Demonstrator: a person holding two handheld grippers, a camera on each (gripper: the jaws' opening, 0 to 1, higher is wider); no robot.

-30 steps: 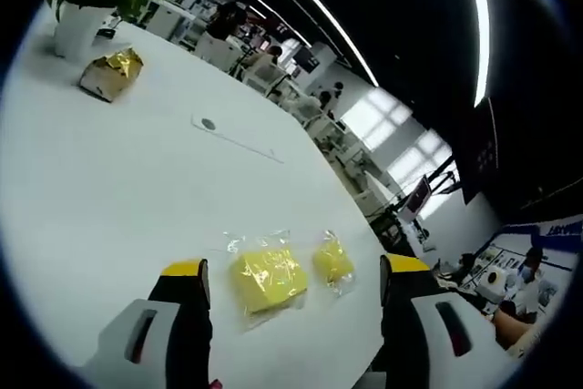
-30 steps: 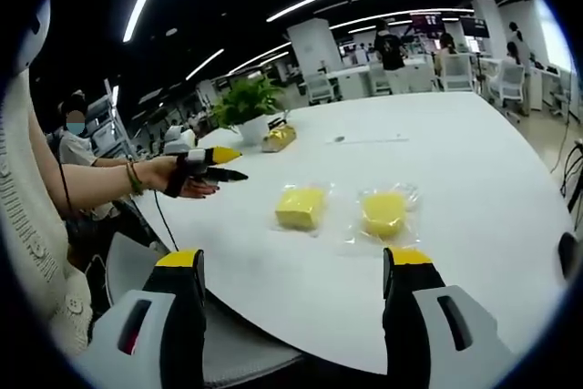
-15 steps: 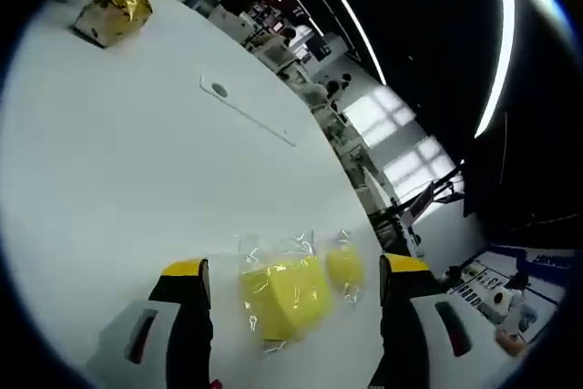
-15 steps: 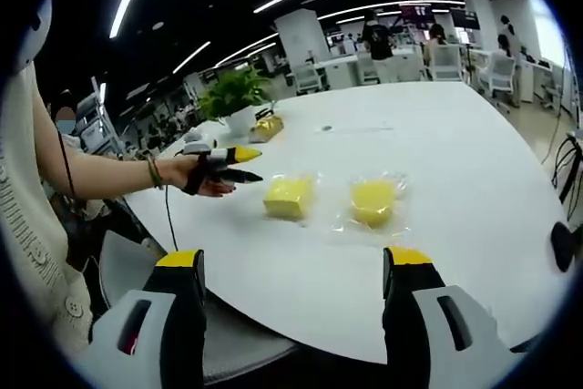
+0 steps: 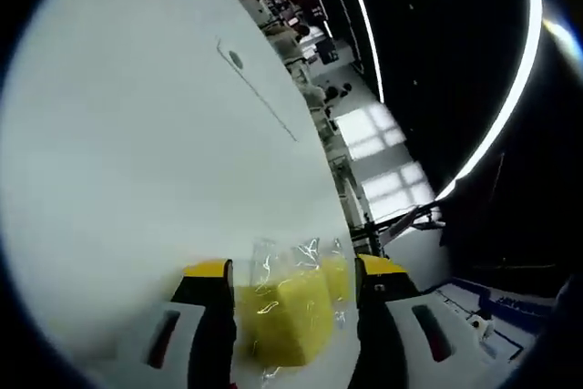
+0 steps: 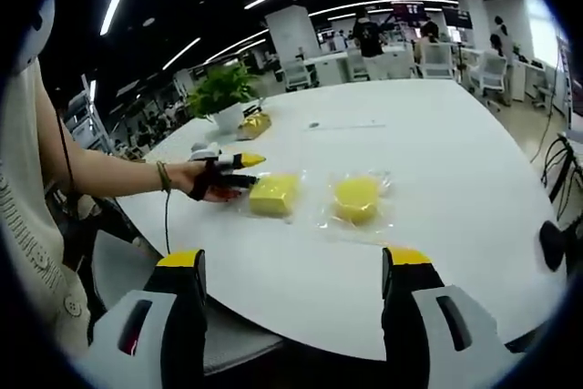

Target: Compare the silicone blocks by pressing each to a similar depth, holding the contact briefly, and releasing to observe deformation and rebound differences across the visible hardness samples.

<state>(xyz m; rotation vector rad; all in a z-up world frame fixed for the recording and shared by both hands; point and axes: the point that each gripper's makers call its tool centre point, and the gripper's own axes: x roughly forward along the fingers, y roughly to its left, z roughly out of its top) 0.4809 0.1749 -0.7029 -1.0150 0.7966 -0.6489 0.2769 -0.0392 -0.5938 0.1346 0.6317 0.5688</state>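
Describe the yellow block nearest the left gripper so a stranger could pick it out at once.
On the big white table, two yellow silicone pieces lie side by side in clear plastic wrap. Take the square-cornered yellow silicone block, the one beside the left gripper in the person's hand. Its neighbour, the round yellow silicone piece, has no corners.

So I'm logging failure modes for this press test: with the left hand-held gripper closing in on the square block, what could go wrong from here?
1. The square silicone block sits loose in a crinkled clear bag; the jaws of the left hand-held gripper straddle it, so they may catch film and drag it rather than press.
2. The round silicone block lies close beside it and could get nudged.
3. The right hand-held gripper hangs open near the table edge, away from both.
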